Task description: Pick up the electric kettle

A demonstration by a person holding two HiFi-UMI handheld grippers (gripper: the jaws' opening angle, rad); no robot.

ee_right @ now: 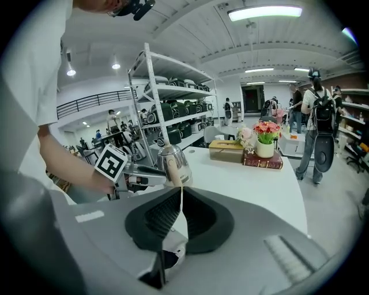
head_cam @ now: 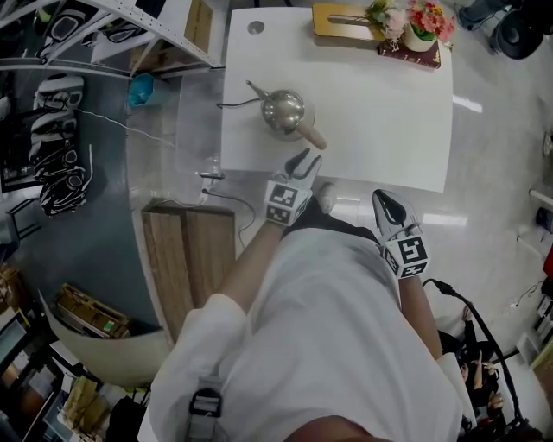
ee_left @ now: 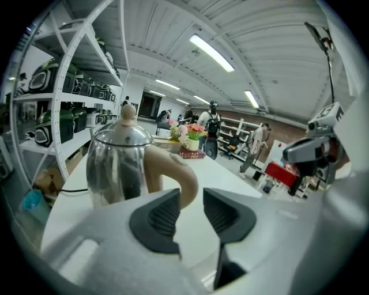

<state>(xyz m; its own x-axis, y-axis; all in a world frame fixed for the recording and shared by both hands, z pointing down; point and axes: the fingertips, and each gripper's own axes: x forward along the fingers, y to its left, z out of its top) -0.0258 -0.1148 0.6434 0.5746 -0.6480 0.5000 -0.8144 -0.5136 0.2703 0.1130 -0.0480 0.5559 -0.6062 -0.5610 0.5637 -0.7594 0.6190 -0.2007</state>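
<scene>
While we stand at the near edge of the white table (head_cam: 389, 112), the electric kettle (head_cam: 285, 110) sits upright on its left part, closer to the near edge than to the far one. It is polished steel, with a rounded body and a domed lid topped by a pale knob (ee_left: 128, 110). A thin curved spout (head_cam: 255, 89) points toward the far left. Its tan handle (head_cam: 313, 136) juts toward us and arches down the side of the body. The metal mirrors the room around it. A dark cord (head_cam: 238, 104) runs from the kettle toward the table's left edge.

Our left gripper (head_cam: 302, 162) reaches over the near edge, its tips just short of the handle's end. The ribbed black pads stand spread, and nothing is pinched; in the left gripper view the handle curves just beyond the gap. Our right gripper (head_cam: 386, 203) hangs off the table, past the near edge and well apart from the kettle. Its pads are pressed together on nothing, with only a hairline slit between them.

At the far right corner, a pot of pink flowers (head_cam: 419, 22) stands on a dark red book (head_cam: 415, 56), beside a wooden box (head_cam: 341, 22). Metal shelves (ee_right: 173, 86) stocked with appliances rise beyond the table's left edge.
</scene>
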